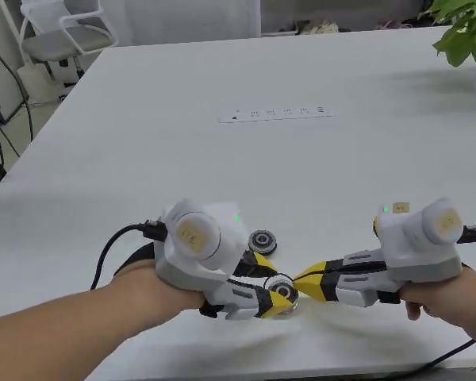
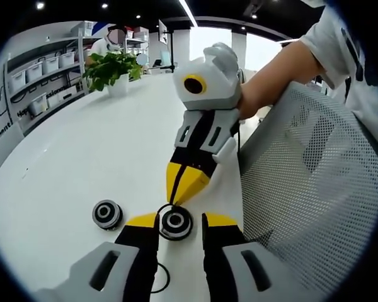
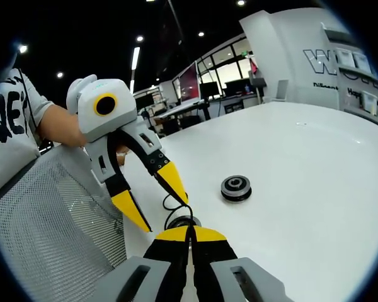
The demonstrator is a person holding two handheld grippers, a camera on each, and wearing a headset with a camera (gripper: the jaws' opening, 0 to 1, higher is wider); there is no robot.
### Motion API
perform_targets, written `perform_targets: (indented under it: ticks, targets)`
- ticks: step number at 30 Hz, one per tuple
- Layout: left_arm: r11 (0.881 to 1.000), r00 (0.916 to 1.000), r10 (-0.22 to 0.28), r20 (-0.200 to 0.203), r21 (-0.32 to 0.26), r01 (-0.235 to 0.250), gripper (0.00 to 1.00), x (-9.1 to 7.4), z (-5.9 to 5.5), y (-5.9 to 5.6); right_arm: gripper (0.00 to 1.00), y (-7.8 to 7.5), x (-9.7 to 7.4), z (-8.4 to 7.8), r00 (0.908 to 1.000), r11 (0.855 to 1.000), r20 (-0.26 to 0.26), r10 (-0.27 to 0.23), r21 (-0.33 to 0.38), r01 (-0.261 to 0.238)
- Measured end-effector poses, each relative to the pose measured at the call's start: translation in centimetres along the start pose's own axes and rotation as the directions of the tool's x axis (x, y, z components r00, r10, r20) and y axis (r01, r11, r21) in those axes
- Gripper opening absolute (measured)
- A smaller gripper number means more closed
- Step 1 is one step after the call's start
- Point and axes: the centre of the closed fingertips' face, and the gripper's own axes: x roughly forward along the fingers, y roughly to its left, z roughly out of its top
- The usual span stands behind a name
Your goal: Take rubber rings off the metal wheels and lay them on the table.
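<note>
Where the worktop (image 1: 222, 159) comes nearest the person, the two tools meet tip to tip over a wheel (image 2: 176, 223); the left hand-held gripper (image 1: 271, 279), grasped in the left hand (image 1: 155, 294), has its jaws partly open with the wheel standing between them, one jaw against it and a small gap at the other. The right hand-held gripper (image 1: 300, 280), held in the right hand (image 1: 448, 298), points in from the opposite side with its jaws pressed together, their yellow tips at the wheel's rim; they appear to pinch a thin black ring (image 2: 164, 206), which loops up off the wheel beside the tips. A mesh chair back (image 2: 315, 189) stands at the worktop's edge just behind the tools in both gripper views. Just beyond the left tool, apart from both, a second wheel (image 1: 262, 240) lies flat on the worktop, its dark ring around it. Farther off, a socket strip (image 1: 276, 114) is set in the worktop's middle; at the far right corner leans a plant (image 1: 462, 36); past the far left corner stands a white chair (image 1: 59, 32).
</note>
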Motion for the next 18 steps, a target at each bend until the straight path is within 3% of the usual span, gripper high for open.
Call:
perform_targets:
  ticks: [7, 12, 18]
  targets:
    - [1.000, 0.9998, 0.002, 0.021, -0.007, -0.002, 0.32, -1.4, 0.5, -0.4, 0.00, 0.1, -0.2, 0.1, 1.0000, 1.000, 0.003, 0.001, -0.001, -0.001]
    - [0.999, 0.9987, 0.023, 0.045, -0.030, -0.021, 0.36, -2.5, 0.9, 0.0, 0.00, 0.3, -0.2, 0.2, 1.0000, 1.000, 0.001, 0.006, -0.005, -0.006]
    - [0.999, 0.9983, 0.032, 0.047, -0.029, -0.031, 0.46, -4.1, 0.7, 0.2, 0.00, 0.4, -0.4, 0.5, 1.0000, 1.000, 0.002, 0.009, -0.010, -0.009]
